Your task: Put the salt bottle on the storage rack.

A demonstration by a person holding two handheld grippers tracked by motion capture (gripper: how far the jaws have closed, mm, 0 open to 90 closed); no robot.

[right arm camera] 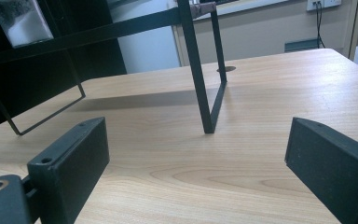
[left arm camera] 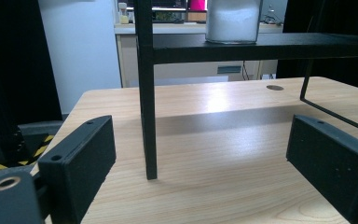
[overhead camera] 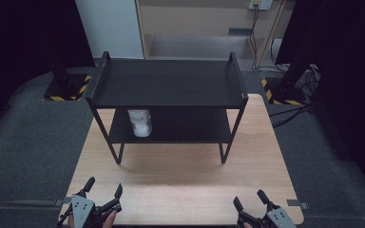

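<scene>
Dark floor and black curtains surround the light wooden table (overhead camera: 185, 180), which carries a black two-tier metal shelf rack (overhead camera: 168, 80) at its far half. We take this rack as the landmark.

On the rack's lower tier, toward its left end, stands the clear square jar of white powder (overhead camera: 140, 122), upright. In the left gripper view the jar (left arm camera: 233, 21) sits above and just right of the rack's near left leg (left arm camera: 148, 116). In the right gripper view it (right arm camera: 21, 21) appears at the upper left, well off that gripper's line.

We hold the left gripper (overhead camera: 103, 190) near the table's front edge, in front of the rack's left leg; its jaws stand wide apart and empty. The right gripper (overhead camera: 251, 199) rests in front of the rack's right leg, jaws likewise wide and empty.

We judge the left gripper the nearer one: the jar lies ahead, slightly right and higher, with its long axis vertical, so a level approach under the upper tier suits.
</scene>
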